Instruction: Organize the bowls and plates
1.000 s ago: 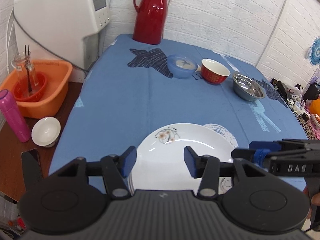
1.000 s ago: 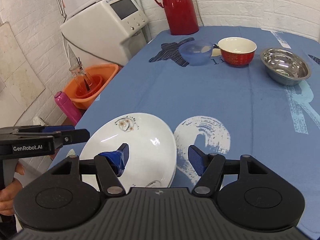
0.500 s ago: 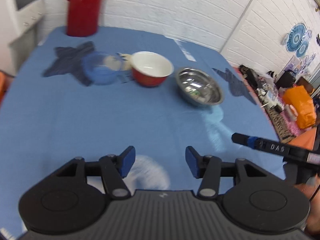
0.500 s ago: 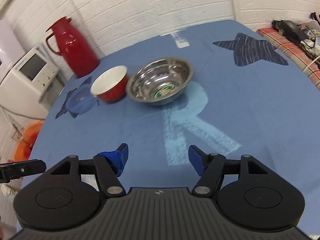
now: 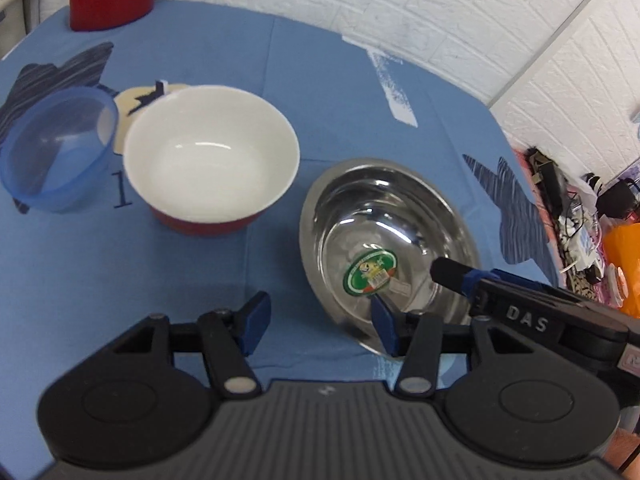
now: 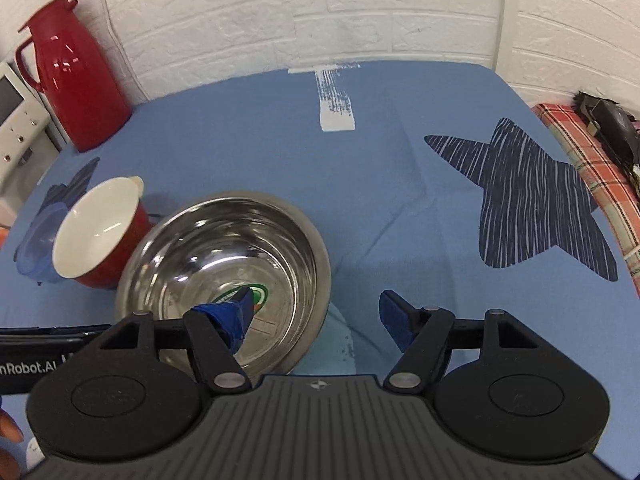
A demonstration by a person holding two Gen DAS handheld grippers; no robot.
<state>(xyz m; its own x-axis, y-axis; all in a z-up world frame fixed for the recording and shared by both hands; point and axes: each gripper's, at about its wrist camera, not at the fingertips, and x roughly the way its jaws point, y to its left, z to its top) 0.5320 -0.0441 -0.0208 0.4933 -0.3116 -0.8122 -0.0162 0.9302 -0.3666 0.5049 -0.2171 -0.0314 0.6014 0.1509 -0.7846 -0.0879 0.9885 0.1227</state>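
**newbie_op:** ok so both claws are heading for the bowls. How should I be doing this one?

**rig_vet:** Start from your right claw (image 6: 316,322). It's spread wide and pinching nothing. Its left pad is hanging over the inside of the steel bowl (image 6: 224,276), right above the green sticker (image 6: 256,294), and the other pad is sitting outside, past the near-right rim. So you're already straddling the wall. I'd say lower it until the rim is sitting deep between the pads, then squeeze. Steel is slick and thin, so a shallow bite is probably going to slip or tip it.

**newbie_op:** and the left one?

**rig_vet:** Left claw (image 5: 318,326) is spread too, empty. Its right pad is lining up at the steel bowl's near rim, while the left pad is over bare blue cloth (image 5: 160,272) on the bench. Can't tell if it's touching the rim. Don't let both claws crowd the same bowl.

**newbie_op:** what's beyond it?

**rig_vet:** The red bowl (image 5: 212,160) is sitting just beside the steel one on the left, and the blue plastic bowl (image 5: 56,152) is right up against it farther left. Red thermos (image 6: 72,72) is well back by the wall. My guess is you're nesting the smaller ones into the steel.
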